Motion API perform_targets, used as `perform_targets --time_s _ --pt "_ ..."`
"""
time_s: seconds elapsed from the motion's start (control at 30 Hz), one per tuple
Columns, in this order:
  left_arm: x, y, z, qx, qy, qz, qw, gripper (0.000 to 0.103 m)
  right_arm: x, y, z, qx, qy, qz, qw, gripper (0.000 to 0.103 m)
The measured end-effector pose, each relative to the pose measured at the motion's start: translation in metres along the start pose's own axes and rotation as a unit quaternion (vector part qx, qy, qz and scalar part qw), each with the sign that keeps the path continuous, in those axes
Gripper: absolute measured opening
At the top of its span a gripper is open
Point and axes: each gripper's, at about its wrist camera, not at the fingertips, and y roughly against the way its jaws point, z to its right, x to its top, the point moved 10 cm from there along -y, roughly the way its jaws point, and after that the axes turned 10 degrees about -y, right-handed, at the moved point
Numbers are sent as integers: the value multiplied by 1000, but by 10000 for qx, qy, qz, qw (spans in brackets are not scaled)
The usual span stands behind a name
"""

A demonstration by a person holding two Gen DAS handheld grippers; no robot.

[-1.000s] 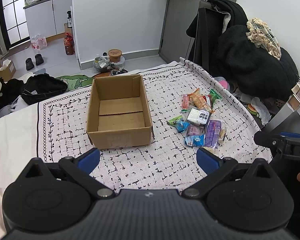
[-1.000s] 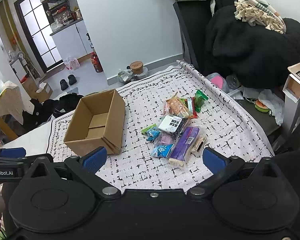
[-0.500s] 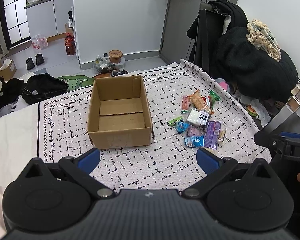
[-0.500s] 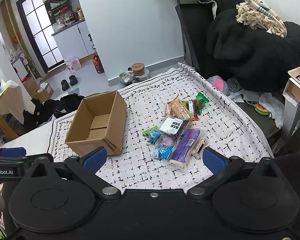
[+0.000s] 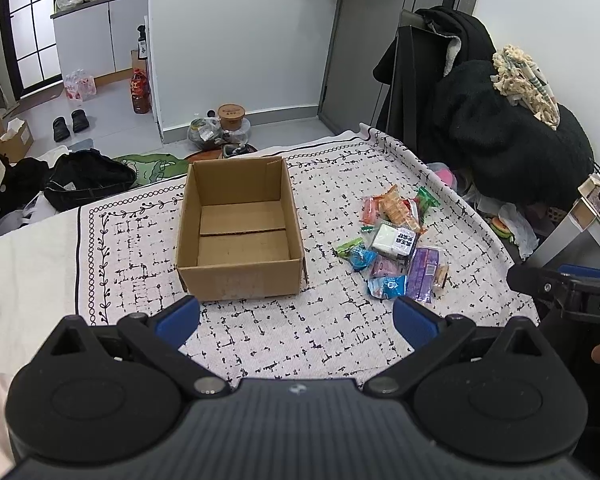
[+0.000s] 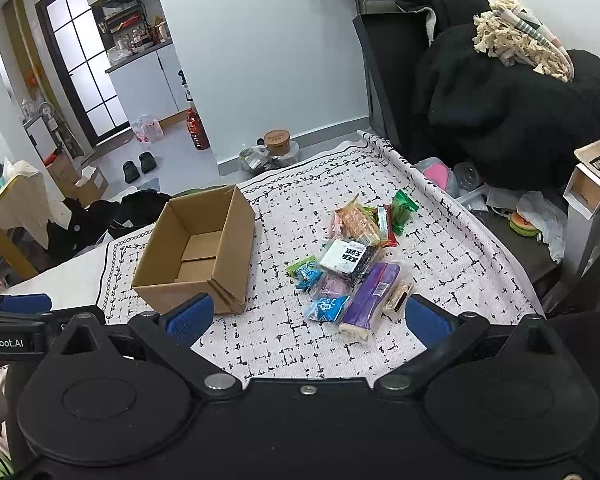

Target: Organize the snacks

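An open, empty cardboard box (image 5: 240, 236) (image 6: 198, 252) stands on the patterned white cloth (image 5: 140, 240). To its right lies a pile of wrapped snacks (image 5: 396, 248) (image 6: 356, 268), among them a purple pack (image 6: 374, 294), a white-and-black pack (image 6: 346, 256) and a green one (image 6: 402, 206). My left gripper (image 5: 296, 320) is open and empty, held near the cloth's front edge in front of the box. My right gripper (image 6: 308, 318) is open and empty, just short of the snack pile.
A chair piled with black clothes (image 5: 500, 136) stands to the right of the table. A small side table (image 6: 596, 188) is at far right. Bags, shoes (image 5: 66, 124) and bottles lie on the floor beyond the table's far edge.
Both grippers have drifted slightly; the box and snacks shift a little in view. Nothing was grasped or moved.
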Motion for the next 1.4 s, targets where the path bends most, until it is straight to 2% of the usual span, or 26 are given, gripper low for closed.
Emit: perform_targets --time_s 0.73,0.93,1.4 --pt "1 -6 9 -110 -38 -17 9999 102 3 -3 8 -15 -49 10 10000 103" --pt "6 -19 13 -210 -9 -75 9998 102 8 -6 13 18 -109 17 9999 103" --pt "24 -68 35 -586 -62 -251 9979 102 16 -33 38 -197 -433 -117 9988 103"
